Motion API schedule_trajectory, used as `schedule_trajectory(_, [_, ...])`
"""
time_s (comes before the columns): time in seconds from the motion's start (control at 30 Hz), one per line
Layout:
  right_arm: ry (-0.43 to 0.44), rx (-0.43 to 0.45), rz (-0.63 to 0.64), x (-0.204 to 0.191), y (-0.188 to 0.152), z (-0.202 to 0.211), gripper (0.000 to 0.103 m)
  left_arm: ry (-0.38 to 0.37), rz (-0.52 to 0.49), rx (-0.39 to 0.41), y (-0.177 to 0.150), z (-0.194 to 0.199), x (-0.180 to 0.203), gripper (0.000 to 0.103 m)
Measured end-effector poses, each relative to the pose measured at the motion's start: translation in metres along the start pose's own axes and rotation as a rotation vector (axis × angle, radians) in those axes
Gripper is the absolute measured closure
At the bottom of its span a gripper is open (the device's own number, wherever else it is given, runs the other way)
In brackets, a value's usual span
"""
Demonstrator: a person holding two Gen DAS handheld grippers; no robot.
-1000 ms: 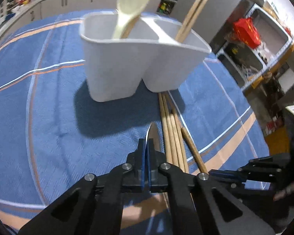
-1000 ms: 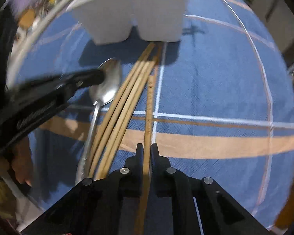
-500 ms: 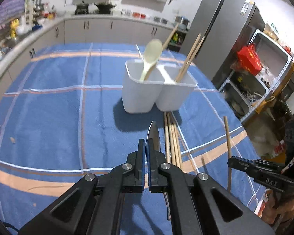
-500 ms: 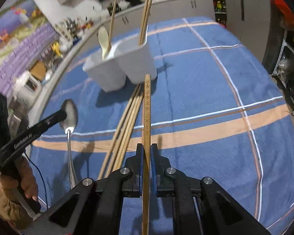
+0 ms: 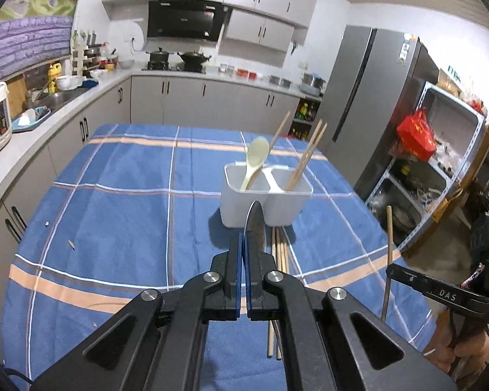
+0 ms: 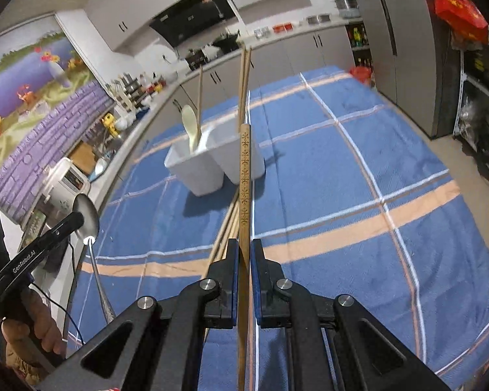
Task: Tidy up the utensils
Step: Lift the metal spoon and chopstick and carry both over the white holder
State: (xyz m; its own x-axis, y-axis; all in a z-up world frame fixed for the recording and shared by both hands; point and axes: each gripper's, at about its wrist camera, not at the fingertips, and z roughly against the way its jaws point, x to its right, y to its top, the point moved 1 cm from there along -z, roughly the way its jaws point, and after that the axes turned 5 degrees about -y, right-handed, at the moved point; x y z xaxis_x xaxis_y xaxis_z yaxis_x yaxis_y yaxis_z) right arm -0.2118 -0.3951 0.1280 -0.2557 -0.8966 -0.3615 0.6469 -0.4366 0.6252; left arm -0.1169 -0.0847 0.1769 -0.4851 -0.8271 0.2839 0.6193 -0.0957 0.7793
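Chopstick [image 6: 244, 176], light, stiff and slick, sits clamped mid-shaft in the right gripper [image 6: 244, 254] while the left gripper [image 5: 243, 254] pinches a thin metal spoon [image 5: 256, 224], both above the tablecloth [image 5: 114, 215] short of the white holder [image 5: 264, 195].

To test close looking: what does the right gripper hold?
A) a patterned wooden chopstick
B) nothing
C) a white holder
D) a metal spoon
A: the right gripper is shut on a patterned wooden chopstick; the left gripper has the metal spoon.
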Motion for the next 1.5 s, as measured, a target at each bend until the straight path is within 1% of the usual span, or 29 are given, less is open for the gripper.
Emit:
schedule_trajectory(0.1, [0.005,0.055,0.000,-0.001,0.013,0.014,0.096,0.005,0.001,0.035,0.009,0.009,0.002,0.102])
schedule_trajectory(0.17, [0.008,0.089,0.001,-0.003,0.023,0.020,0.096,0.010,-0.006,0.065,0.020,0.013,0.004,0.102])
schedule_trajectory(0.33, [0.032,0.201,-0.016,-0.011,0.067,0.030,0.096,0.025,-0.032,0.143,0.061,0.011,0.010,0.102])
schedule_trajectory(0.4, [0.060,0.247,-0.036,-0.015,0.089,0.029,0.096,0.034,-0.047,0.173,0.078,0.005,0.013,0.102])
schedule_trajectory(0.47, [0.088,0.282,-0.055,-0.018,0.111,0.024,0.096,0.050,-0.069,0.201,0.097,-0.006,0.017,0.102])
schedule_trajectory(0.57, [0.105,0.327,-0.065,-0.027,0.140,0.012,0.096,0.071,-0.094,0.228,0.122,-0.029,0.020,0.102])
schedule_trajectory(0.63, [0.094,0.360,-0.057,-0.034,0.158,-0.001,0.096,0.077,-0.101,0.238,0.137,-0.048,0.019,0.102])
schedule_trajectory(0.73, [0.079,0.385,-0.054,-0.043,0.178,-0.024,0.096,0.099,-0.115,0.243,0.155,-0.083,0.017,0.102])
schedule_trajectory(0.83, [0.027,0.408,-0.041,-0.053,0.194,-0.056,0.096,0.126,-0.140,0.247,0.166,-0.116,0.016,0.102])
schedule_trajectory(1.0, [-0.083,0.442,0.022,-0.061,0.205,-0.098,0.096,0.159,-0.219,0.258,0.177,-0.163,0.018,0.102])
schedule_trajectory(1.13, [-0.124,0.421,0.045,-0.058,0.203,-0.127,0.095,0.180,-0.272,0.249,0.171,-0.194,0.019,0.102])
schedule_trajectory(1.27, [-0.133,0.383,0.039,-0.047,0.194,-0.142,0.095,0.176,-0.283,0.200,0.156,-0.214,0.015,0.102])
schedule_trajectory(1.4, [-0.133,0.341,0.044,-0.041,0.181,-0.151,0.095,0.171,-0.282,0.163,0.142,-0.221,0.012,0.101])
schedule_trajectory(1.5, [-0.126,0.289,0.047,-0.038,0.170,-0.159,0.095,0.161,-0.264,0.142,0.135,-0.223,0.010,0.101])
